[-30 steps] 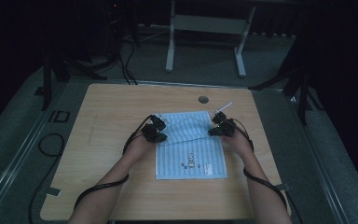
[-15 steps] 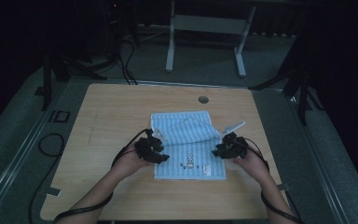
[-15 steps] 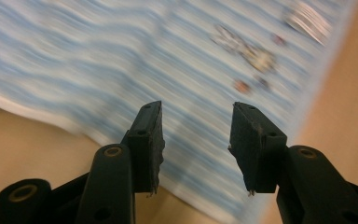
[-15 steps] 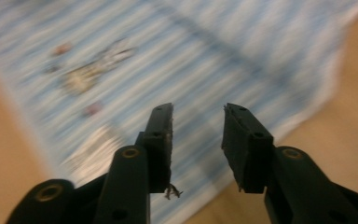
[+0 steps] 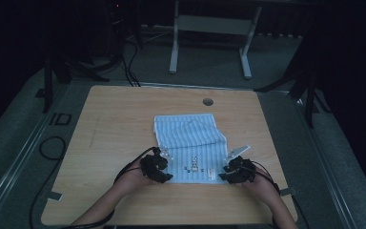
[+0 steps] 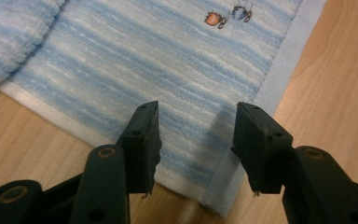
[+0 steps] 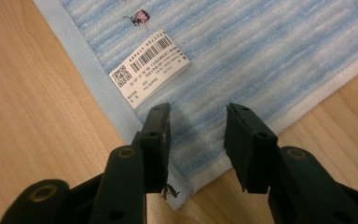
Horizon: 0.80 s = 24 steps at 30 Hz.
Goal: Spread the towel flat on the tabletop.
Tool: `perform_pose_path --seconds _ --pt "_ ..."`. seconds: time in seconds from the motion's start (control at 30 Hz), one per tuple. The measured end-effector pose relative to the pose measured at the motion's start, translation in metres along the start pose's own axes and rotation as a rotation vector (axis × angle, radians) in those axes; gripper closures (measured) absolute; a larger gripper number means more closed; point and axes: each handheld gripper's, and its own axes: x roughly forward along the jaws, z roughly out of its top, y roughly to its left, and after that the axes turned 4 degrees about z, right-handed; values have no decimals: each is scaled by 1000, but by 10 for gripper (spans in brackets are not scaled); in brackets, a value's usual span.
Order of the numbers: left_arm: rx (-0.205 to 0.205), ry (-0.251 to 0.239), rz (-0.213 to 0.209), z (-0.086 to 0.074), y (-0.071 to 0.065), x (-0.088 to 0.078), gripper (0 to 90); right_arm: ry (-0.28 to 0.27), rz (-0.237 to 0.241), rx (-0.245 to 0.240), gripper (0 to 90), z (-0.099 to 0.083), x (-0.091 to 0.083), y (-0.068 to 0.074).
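Now the blue striped towel lies folded once mid-table, its near corners at 7 and 5 o'clock under the left gripper and right gripper, whose jaws have just been opening, pads apart over cloth, so further folding looks left.

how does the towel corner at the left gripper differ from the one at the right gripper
The corner under the left gripper is plain blue-striped towel, while the corner under the right gripper has a white barcode tag lying just beyond the jaws. Past the left corner the cloth shows small orange and blue embroidered figures; past the right corner, one pink figure. Both corners lie flat on the table, each between open jaws that are not pressing on it.
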Motion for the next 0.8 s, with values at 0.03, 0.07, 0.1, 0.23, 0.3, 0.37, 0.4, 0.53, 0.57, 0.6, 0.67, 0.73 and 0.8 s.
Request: perform_pose_path --seconds 0.03,0.07,0.1,0.23,0.3,0.37,0.4,0.53,0.57,0.6,0.67,0.73,0.8 --pt "3 -5 11 0 -1 0 515 -2 -8 -7 619 0 0 1" --pt "17 -7 31 -1 -2 0 551 -7 -4 -9 638 0 1 2" --pt "9 -12 29 -1 -2 0 578 -17 -2 -10 683 -1 1 1" --pt "-9 -7 -11 1 -1 1 816 -18 1 -10 829 -1 1 1" --pt "-14 3 0 4 -2 1 856 -8 1 -18 860 1 1 3" --pt "-18 -3 -4 6 -2 -3 863 0 -3 -21 867 3 1 3" --pt "-34 -17 -8 8 -2 -9 863 16 -16 -27 870 5 1 5" --pt "-54 -70 -30 9 -4 -35 864 -12 -3 -35 870 5 -10 11" --pt "-54 -78 -33 8 -7 -41 865 -21 -2 -38 870 5 -13 14" --pt "-47 -80 -38 6 -10 -47 864 -37 1 -43 870 4 -18 18" --pt "-33 -86 -38 2 -19 -57 863 -59 14 -54 869 2 -26 26" --pt "-21 -86 -59 -3 -28 -65 863 -85 28 -54 868 -2 -34 35" --pt "-9 -87 -75 -8 -37 -70 862 -105 36 -50 868 -6 -42 42"
